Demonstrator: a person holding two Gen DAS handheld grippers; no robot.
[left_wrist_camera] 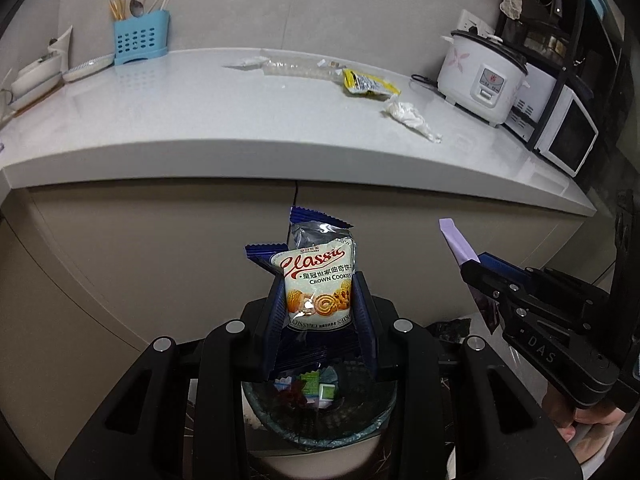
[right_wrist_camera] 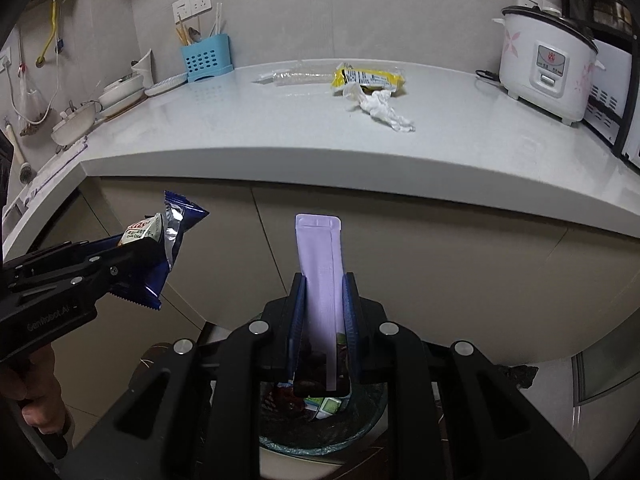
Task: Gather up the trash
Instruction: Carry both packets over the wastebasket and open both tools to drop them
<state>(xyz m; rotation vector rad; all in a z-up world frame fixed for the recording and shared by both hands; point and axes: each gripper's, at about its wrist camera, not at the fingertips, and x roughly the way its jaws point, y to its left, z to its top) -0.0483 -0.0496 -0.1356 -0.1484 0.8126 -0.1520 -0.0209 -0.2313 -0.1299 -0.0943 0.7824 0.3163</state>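
Observation:
My left gripper [left_wrist_camera: 319,280] is shut on a cookie wrapper [left_wrist_camera: 318,280], white with blue edges, held upright in front of the cabinet. In the right wrist view the same wrapper [right_wrist_camera: 168,240] shows at the left. My right gripper [right_wrist_camera: 323,280] is shut on a flat lilac sachet [right_wrist_camera: 318,272] that stands up between its fingers; the sachet [left_wrist_camera: 458,244] also shows at the right of the left wrist view. Both grippers hang over a lined trash bin [left_wrist_camera: 320,420], seen too as bin [right_wrist_camera: 324,428], with several scraps inside. On the white counter [left_wrist_camera: 200,120] lie a yellow wrapper [left_wrist_camera: 370,84], a crumpled tissue [left_wrist_camera: 408,118] and a clear plastic wrapper [left_wrist_camera: 288,68].
A rice cooker [left_wrist_camera: 482,76] and a microwave [left_wrist_camera: 560,132] stand at the counter's right end. A blue utensil holder [left_wrist_camera: 140,38] and dishes [left_wrist_camera: 40,72] sit at the left. Cabinet doors [left_wrist_camera: 160,260] rise right behind the bin. A person's hand [right_wrist_camera: 36,392] holds the left gripper's handle.

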